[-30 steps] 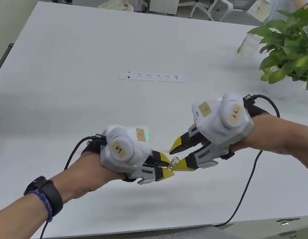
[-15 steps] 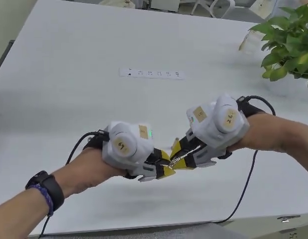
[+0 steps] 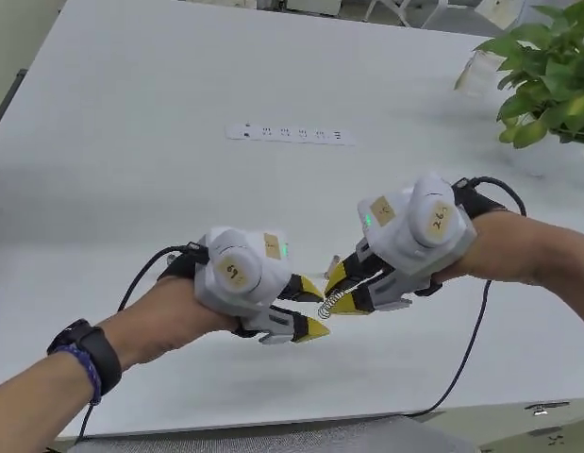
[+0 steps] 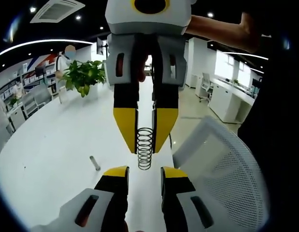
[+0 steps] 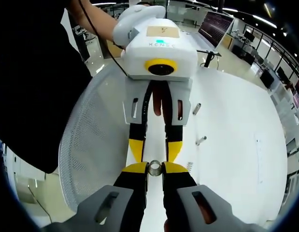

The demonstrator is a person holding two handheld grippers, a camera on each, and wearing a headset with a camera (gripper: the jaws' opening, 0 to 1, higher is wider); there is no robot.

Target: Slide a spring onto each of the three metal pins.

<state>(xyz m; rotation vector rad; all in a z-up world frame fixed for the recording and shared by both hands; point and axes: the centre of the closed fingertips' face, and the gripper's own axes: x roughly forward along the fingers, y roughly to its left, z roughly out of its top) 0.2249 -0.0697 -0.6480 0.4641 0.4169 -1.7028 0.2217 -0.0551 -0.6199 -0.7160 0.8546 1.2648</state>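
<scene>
R gripper [image 3: 337, 293] pinched the spring [image 4: 145, 147], at 12 o'clock off L gripper [image 4: 145, 171], whose jaws stood apart, empty. L's tag [image 5: 161, 31] seemed to read "5".

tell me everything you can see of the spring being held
The spring is a small coil of thin silvery wire with open turns. The yellow tips of the right hand-held gripper clamp its sides, holding it above the white table, with its free end sticking out toward the open left hand-held gripper.
</scene>
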